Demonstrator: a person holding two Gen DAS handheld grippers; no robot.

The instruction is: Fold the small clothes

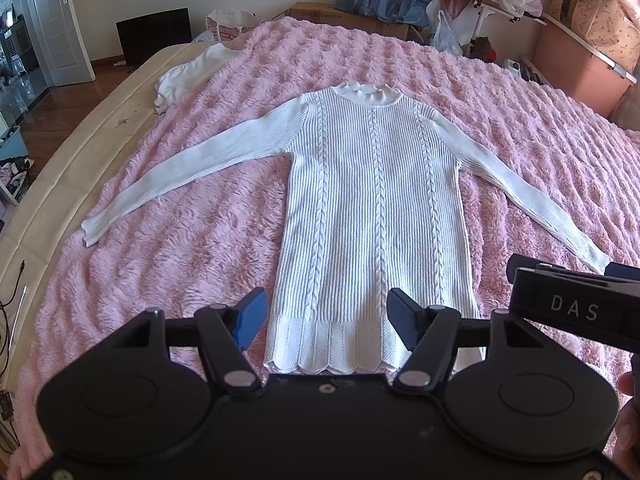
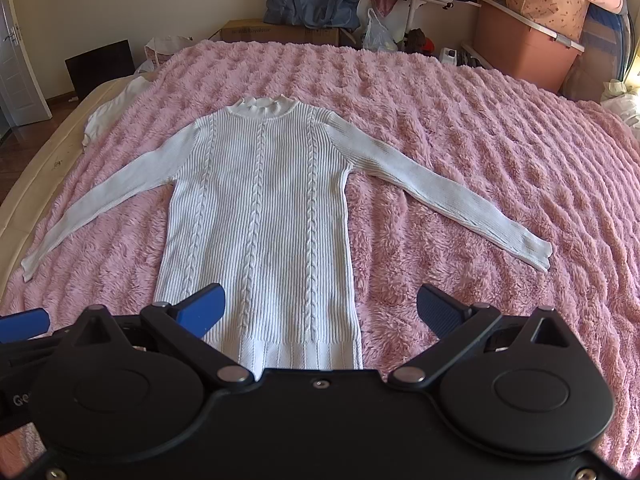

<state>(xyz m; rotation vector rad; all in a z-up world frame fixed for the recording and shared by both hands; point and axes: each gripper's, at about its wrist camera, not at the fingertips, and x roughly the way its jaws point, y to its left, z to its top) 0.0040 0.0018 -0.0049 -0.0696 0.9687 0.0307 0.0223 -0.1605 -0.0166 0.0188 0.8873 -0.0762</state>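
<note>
Sweater (image 1: 372, 200): white ribbed knit with cable braids, lying flat and face up on the pink fluffy blanket (image 1: 200, 220), both sleeves spread wide, collar at the far end.
Left wrist view, left claw (image 1: 327, 318): fingers spread wide, nothing between them, poised over the sweater's scalloped hem; the blue left pad (image 1: 253, 316) sits just off the sweater's left edge, the other pad over the knit.
Left wrist view, right claw: only its black body (image 1: 576, 308) pokes in at the sweater's right, beside the right cuff; from here I cannot tell how its fingers stand.
Left wrist view, hand (image 1: 628, 412): a sliver of it shows at the frame's edge, right of the sweater.
Left wrist view, surroundings: a second white garment (image 1: 188, 76) is crumpled at the blanket's edge, up and left of the sweater's collar; a cardboard box (image 1: 344, 18) with a blue bag on top sits beyond the collar.
Right wrist view, right claw (image 2: 320, 314): spread wide and empty, hanging over the sweater's lower right; the left pad is over the knit, the right pad (image 2: 440, 314) over bare blanket beside the sweater.
Right wrist view, sweater: right sleeve (image 2: 448, 192) runs out straight across the blanket, cuff lying flat.
Right wrist view, left claw: one blue pad tip (image 2: 24, 322) shows left of the sweater's hem.
</note>
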